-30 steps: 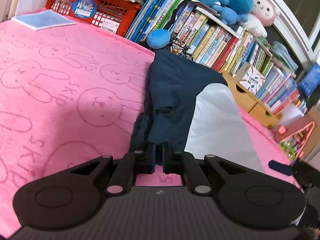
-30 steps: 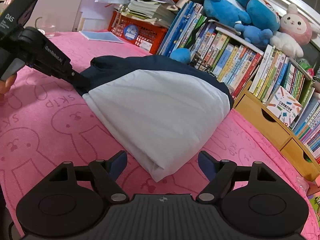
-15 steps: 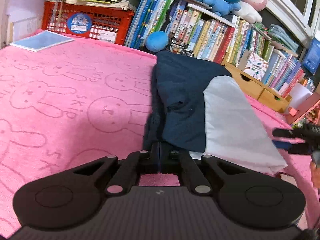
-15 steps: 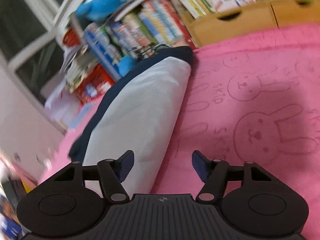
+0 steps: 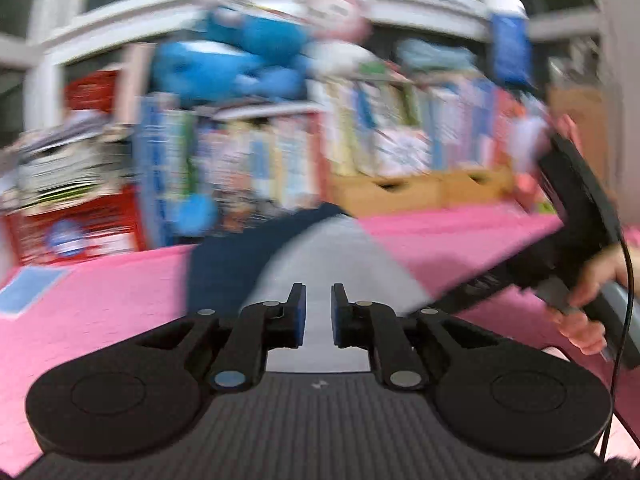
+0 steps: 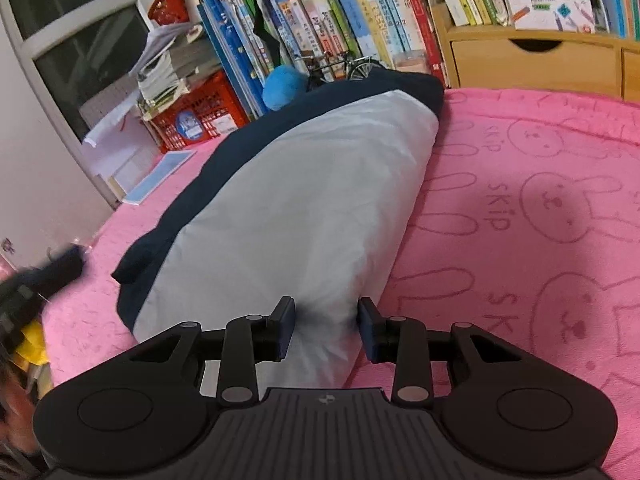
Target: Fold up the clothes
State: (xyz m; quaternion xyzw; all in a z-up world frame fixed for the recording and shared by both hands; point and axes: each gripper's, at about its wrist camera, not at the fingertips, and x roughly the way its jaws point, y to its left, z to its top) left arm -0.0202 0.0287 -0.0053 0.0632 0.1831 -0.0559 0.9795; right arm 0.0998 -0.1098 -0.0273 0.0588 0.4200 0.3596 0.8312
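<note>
Garment [image 6: 288, 216]: one, folded, pale grey panel on top, navy layer beneath showing along left edge and far end. Lay lengthwise on pink bunny-print blanket [image 6: 540, 208], running from 6 o'clock up toward 12 o'clock in right wrist view.

Two grippers counted. Right gripper [image 6: 326, 330] parted, fingers either side of garment's near corner, not clamped. Left gripper [image 5: 318, 314] slightly parted, gap narrow, nothing pinched; grey cloth [image 5: 320, 264] seen through the gap, left view heavily blurred. One hand [image 5: 588, 300] at 3 o'clock there, wrapped round right tool's handle.

Farther at 10 o'clock: one red crate [image 6: 196, 116], one blue pad [image 6: 160, 174] on blanket. At 12 o'clock: one blue ball [image 6: 284, 86], row of books [image 6: 360, 16]; at 1 o'clock, wooden drawers [image 6: 532, 64].
</note>
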